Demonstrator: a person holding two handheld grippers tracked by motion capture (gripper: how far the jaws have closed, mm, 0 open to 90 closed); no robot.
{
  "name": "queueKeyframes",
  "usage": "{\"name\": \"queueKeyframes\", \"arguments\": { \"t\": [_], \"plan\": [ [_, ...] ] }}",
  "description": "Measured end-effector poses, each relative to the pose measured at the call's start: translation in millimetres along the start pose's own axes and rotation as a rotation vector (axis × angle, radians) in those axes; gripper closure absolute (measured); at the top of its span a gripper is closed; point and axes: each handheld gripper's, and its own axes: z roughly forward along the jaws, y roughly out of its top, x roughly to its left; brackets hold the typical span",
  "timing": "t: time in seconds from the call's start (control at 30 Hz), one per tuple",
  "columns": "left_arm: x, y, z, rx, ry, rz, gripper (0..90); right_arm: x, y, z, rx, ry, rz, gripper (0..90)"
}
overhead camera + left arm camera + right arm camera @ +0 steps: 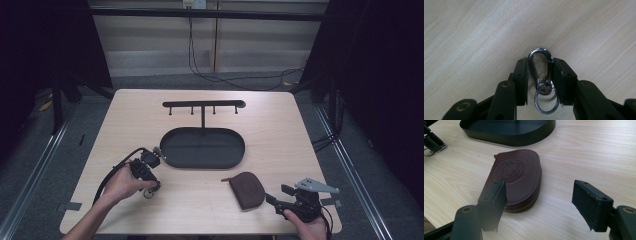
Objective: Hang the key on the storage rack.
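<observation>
One carabiner [541, 65] in left tool [540, 75] — one pouch [515, 178], one tray [202, 147].

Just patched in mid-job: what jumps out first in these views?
The left gripper is shut on a silver carabiner clip with its key ring, just left of the black oval tray with a hook rack. Near the front edge, the right gripper hangs open beside a brown leather pouch.

Lab: black curtains [45, 45], floor rails [37, 165]

table [280, 115]: pale wood | floor [40, 165]: grey | back wall [150, 45]: beige panels | sides: dark
</observation>
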Motion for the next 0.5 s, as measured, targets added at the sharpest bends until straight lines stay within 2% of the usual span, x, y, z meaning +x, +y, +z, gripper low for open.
{"name": "queueKeyframes", "arguments": {
  "t": [0.23,0.37,0.4,0.43,0.5],
  "plan": [
    [-2.8,3.7,0.4,0.029,0.021,0.014,66.1,0.0,0.1,0.1,0.001,0.001,-0.001,27.5],
    [-10.5,6.2,2.2,0.045,0.069,0.022,66.4,0.2,0.1,0.0,0.001,0.001,0.0,27.4],
    [-10.5,6.2,2.2,0.045,0.069,0.022,66.7,0.2,0.1,0.0,0.001,0.0,0.0,27.5],
    [-13.7,7.4,2.6,0.063,0.095,0.05,66.8,0.2,0.1,0.0,0.002,0.001,-0.001,27.4],
    [-15.0,9.1,3.2,0.073,0.1,0.053,67.4,0.4,0.1,0.0,0.003,0.0,-0.002,27.4]
  ]
}}
